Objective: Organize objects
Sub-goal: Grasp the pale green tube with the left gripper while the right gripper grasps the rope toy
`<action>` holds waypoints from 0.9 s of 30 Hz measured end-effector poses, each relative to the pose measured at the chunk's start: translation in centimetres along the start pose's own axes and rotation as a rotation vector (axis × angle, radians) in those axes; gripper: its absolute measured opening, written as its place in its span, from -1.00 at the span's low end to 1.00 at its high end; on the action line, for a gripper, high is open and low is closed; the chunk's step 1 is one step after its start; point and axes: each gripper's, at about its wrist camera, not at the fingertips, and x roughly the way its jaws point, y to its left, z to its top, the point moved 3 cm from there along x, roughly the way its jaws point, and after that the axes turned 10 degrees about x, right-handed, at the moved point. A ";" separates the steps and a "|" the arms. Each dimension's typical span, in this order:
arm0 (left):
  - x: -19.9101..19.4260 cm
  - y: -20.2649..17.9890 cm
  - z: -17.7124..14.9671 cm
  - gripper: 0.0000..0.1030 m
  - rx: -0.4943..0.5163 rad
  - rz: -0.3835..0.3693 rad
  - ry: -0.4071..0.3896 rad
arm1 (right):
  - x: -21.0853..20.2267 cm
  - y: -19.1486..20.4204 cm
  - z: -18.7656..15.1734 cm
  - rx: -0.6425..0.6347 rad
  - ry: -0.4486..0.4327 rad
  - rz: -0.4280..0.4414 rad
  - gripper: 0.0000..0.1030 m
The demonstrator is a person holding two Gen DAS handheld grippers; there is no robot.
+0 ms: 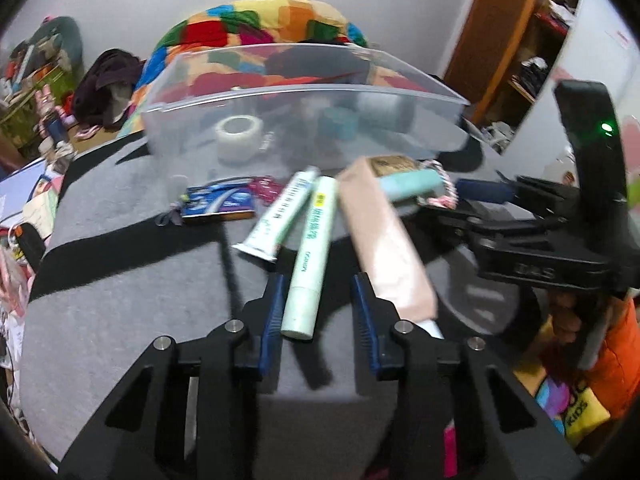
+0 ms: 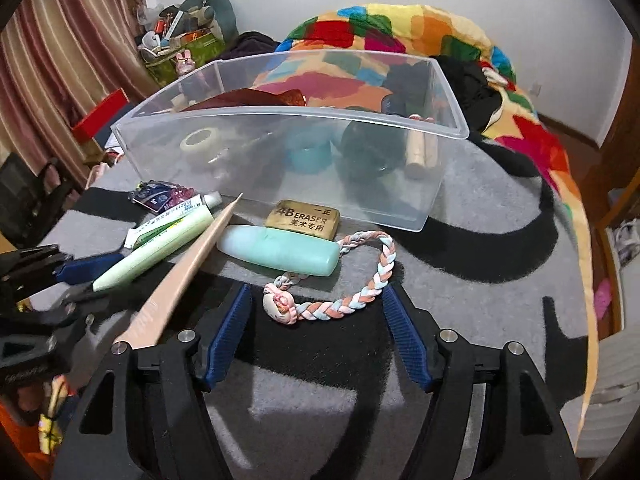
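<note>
Right hand-held gripper (image 2: 316, 332) open; brown eraser (image 2: 303, 215) reads "4B ERASER".

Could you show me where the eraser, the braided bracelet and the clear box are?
eraser (image 2: 302, 215): right wrist view, printed top.
braided bracelet (image 2: 347, 303): right wrist view, braid.
clear box (image 2: 280, 114): right wrist view, front rim.

Both views are evenly and fairly brightly lit by indoor light from above. Dark shadows are cast toward the cameras on the grey blanket (image 2: 500, 216) below the clear bin (image 2: 288, 120), and under the fingers. Soft glare is seen on the bin's front wall. Strong fisheye bending and black vignetting are found at the edges. Motion blur is marked in the left view, worst on the pink box (image 1: 384, 240); the right view is sharper, though the same box (image 2: 180, 276) is smeared.
</note>
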 end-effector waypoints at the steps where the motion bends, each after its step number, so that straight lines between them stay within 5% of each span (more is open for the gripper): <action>1: 0.1 -0.2 0.1 -0.36 0.007 0.005 0.001 | -0.1 -0.1 -0.1 0.002 -0.004 -0.001 0.09; 7: 1.1 0.1 1.1 -0.37 0.009 0.038 0.005 | -0.6 -1.1 -0.1 0.034 -0.026 -0.011 -0.31; 11: 1.8 0.1 1.7 -0.54 0.020 0.061 -0.012 | -1.0 -2.0 -0.1 0.074 -0.040 -0.010 -0.77; 13: 1.9 -0.2 1.8 -0.71 0.028 0.049 -0.025 | -1.3 -2.7 -0.2 0.106 -0.037 0.015 -0.78; 27: -1.0 0.5 1.4 -0.71 -0.052 0.037 -0.097 | -5.8 -2.5 0.3 0.099 -0.136 0.037 -0.79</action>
